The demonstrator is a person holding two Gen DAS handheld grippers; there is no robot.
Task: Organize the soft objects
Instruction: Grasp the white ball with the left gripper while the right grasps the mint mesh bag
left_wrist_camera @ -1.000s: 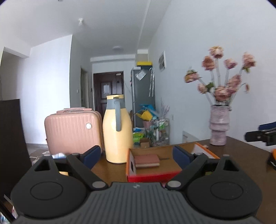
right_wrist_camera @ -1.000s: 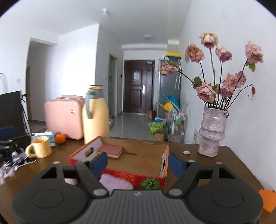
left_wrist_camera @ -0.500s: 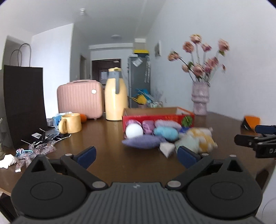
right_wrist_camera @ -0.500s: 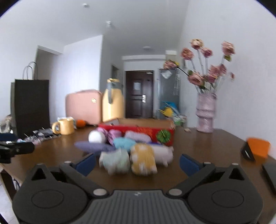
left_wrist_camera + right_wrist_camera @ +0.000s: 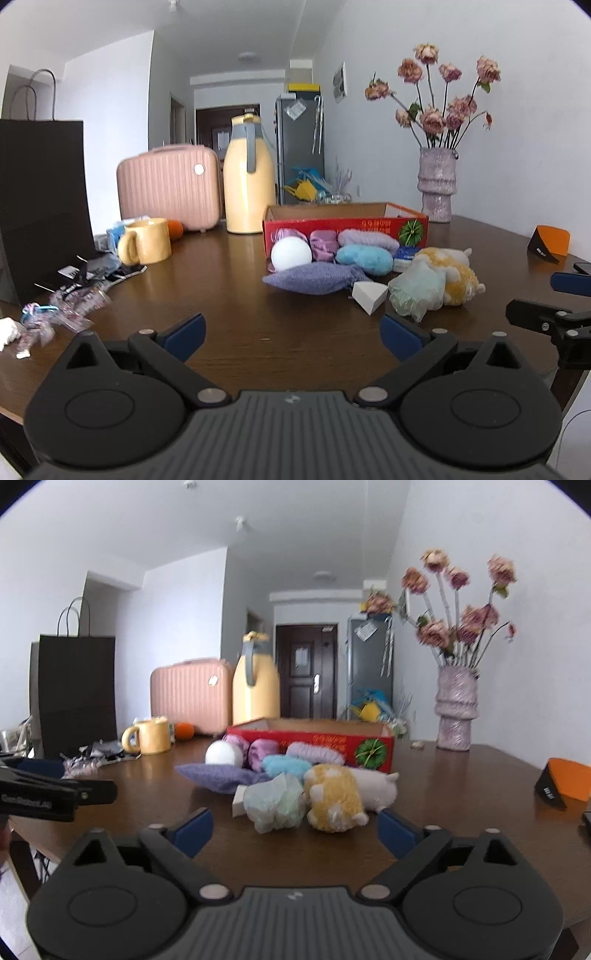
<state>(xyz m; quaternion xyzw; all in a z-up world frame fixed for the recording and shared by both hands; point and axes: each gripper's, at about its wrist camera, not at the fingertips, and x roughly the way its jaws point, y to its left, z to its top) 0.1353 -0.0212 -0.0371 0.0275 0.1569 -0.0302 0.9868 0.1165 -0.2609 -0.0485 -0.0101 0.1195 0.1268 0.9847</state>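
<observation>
Soft objects lie heaped on the brown table in front of a red cardboard box point(image 5: 345, 225) point(image 5: 314, 740): a white ball point(image 5: 291, 253) point(image 5: 222, 754), a purple pad point(image 5: 312, 278) point(image 5: 221, 775), a blue fluffy piece point(image 5: 364, 258) point(image 5: 286, 765), a pale green bundle point(image 5: 417, 291) point(image 5: 275, 805), a yellow plush point(image 5: 456, 280) point(image 5: 332, 797), a white plush point(image 5: 376, 788), a white wedge sponge point(image 5: 369, 295). My left gripper point(image 5: 291, 332) is open and empty, short of the pile. My right gripper point(image 5: 295, 827) is open and empty, just before the green bundle and yellow plush.
A yellow mug point(image 5: 147, 242) point(image 5: 149, 736), a yellow jug point(image 5: 249, 184) point(image 5: 255, 681), a pink case point(image 5: 168, 186), a black paper bag point(image 5: 40, 206) and wrappers point(image 5: 62, 302) stand at the left. A flower vase point(image 5: 437, 184) point(image 5: 456, 709) and an orange block point(image 5: 550, 242) point(image 5: 565, 782) are at the right.
Both grippers have pulled back from above the box toward the table's near edge. The soft pile has come into view. The jaws have stayed open.
</observation>
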